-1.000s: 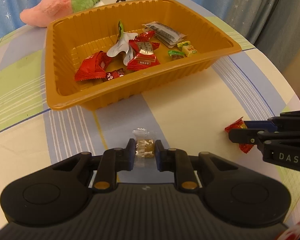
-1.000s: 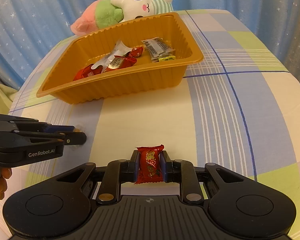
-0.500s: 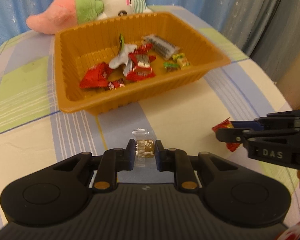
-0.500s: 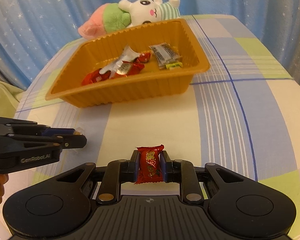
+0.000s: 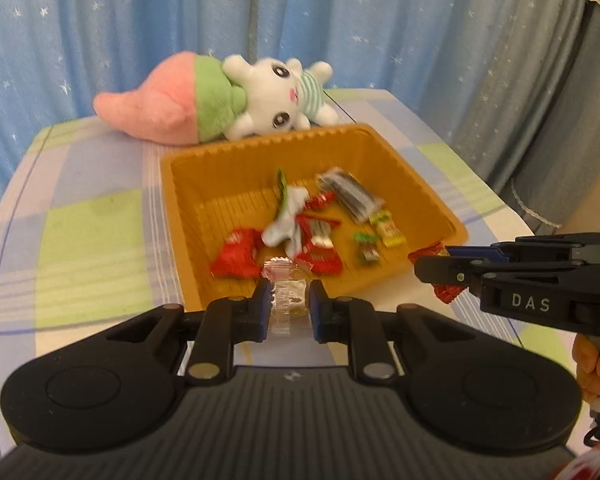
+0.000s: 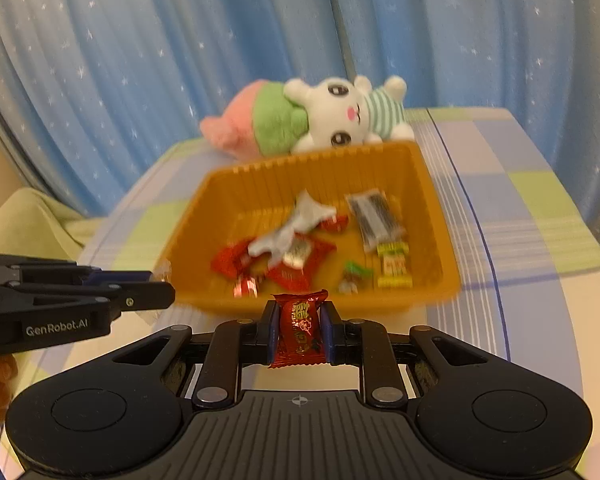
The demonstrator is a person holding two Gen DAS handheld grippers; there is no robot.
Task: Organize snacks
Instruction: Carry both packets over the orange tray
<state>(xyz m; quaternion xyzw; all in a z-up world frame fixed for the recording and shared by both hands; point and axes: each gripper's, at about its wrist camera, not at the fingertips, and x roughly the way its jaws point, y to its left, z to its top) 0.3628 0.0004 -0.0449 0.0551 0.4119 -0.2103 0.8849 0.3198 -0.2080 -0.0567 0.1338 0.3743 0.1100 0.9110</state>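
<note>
Fingers (image 5: 262,304) of my left gripper (image 5: 289,307) clench a clear candy (image 5: 286,300), my right gripper (image 6: 299,330) a red one (image 6: 299,330); both have lifted off the table (image 5: 92,240) toward the tray (image 5: 184,240), ready to drop.

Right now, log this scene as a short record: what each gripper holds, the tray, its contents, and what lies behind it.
left gripper: shut on clear-wrapped candy
right gripper: shut on red-wrapped candy
orange tray: on the checked tablecloth, ahead of both grippers
tray contents: red packets, dark striped packet, small yellow candy
behind tray: plush toy, lying on its side
</note>
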